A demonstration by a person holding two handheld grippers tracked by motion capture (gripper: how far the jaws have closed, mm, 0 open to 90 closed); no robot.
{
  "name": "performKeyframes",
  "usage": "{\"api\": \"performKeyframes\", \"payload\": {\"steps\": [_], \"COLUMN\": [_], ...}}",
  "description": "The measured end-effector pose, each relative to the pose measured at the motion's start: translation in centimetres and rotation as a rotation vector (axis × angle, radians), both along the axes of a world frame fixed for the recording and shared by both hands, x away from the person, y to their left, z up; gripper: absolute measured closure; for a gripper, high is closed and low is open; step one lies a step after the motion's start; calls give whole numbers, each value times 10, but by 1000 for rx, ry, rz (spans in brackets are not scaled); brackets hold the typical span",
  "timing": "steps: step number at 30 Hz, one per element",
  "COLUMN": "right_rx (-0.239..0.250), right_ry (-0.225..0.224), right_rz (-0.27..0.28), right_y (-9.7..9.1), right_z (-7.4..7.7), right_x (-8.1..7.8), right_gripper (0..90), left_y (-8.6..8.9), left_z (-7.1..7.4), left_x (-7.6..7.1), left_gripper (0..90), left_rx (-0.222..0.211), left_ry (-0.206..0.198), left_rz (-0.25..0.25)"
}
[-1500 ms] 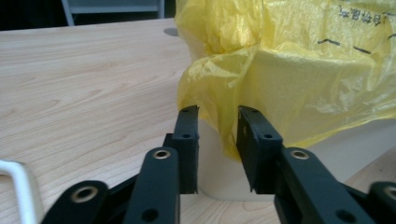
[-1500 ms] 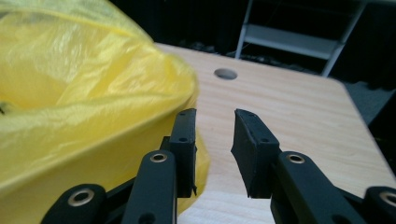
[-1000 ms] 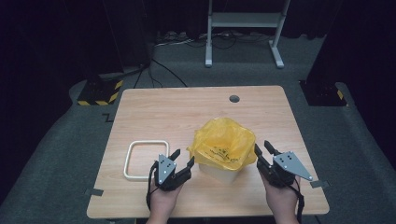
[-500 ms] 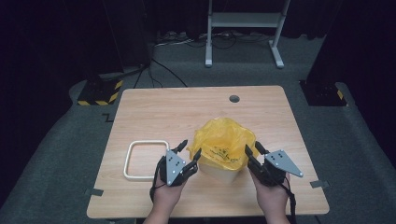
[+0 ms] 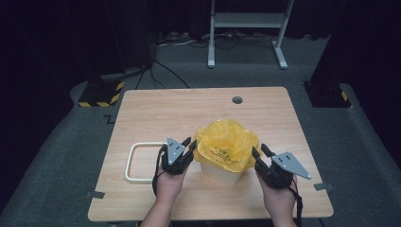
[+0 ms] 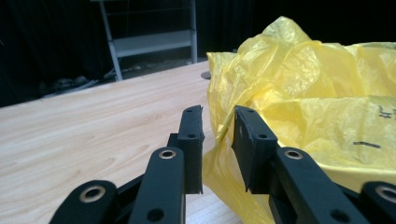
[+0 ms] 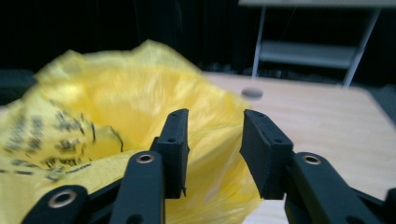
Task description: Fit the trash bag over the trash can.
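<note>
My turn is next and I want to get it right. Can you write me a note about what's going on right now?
Left gripper: jaws have just been closing around a fold of the yellow bag at its left edge; a small gap shows, so not pinched yet.
Right gripper: jaws open at the bag's right edge, with plastic between them, not gripped.
Things: the bag lines a white bin near the table's front middle. A white frame lies flat to the left.
Done: bag sits in the bin.
Left: probably grip both edges and pull them over the rim.
</note>
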State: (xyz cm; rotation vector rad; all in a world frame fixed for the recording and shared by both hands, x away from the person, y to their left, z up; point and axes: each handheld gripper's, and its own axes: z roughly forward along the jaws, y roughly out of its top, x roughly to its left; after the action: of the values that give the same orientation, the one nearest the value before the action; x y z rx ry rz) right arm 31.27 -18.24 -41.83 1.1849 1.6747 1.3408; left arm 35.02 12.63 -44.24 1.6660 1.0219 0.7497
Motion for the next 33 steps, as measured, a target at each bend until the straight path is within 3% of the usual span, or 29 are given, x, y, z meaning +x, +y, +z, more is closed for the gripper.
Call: {"api": "performKeyframes", "payload": {"steps": [2,5,10,14,17,21,26,28,30,33], "right_rx": [5,-31,-52,-94,-102,-147,-100,-66,-59,-52], "right_ry": [-20,-12,60,67,69,50,5,-22,-30,-13], "right_rz": [0,-15,-14,-8,-14,-13,-53,-38,-22,-3], "right_y": [-4,-7,-10,-4,-11,-24,-35,-34,-29,-22], "right_z": [3,-4,-23,-28,-28,-25,-7,1,6,5], "right_x": [-8,-13,-10,-4,5,24,18,13,11,12], "right_gripper": [638,647,653,661,680,679,664,653,650,647], "left_y": [-1,0,-4,-12,-19,-31,-24,-20,-18,-18], "left_z": [-2,-6,-12,-12,-14,-17,-11,-9,-6,2], "left_x": [2,6,4,-9,-25,-45,-53,-54,-56,-62], "left_gripper": [737,740,747,766,776,765,678,625,560,514], "left_rx": [15,25,21,26,10,18,-35,-50,-60,-75], "left_ry": [12,42,54,43,39,13,-19,-33,-51,-114], "left_rz": [3,-2,-48,-90,-117,-159,-99,-87,-85,-117]}}
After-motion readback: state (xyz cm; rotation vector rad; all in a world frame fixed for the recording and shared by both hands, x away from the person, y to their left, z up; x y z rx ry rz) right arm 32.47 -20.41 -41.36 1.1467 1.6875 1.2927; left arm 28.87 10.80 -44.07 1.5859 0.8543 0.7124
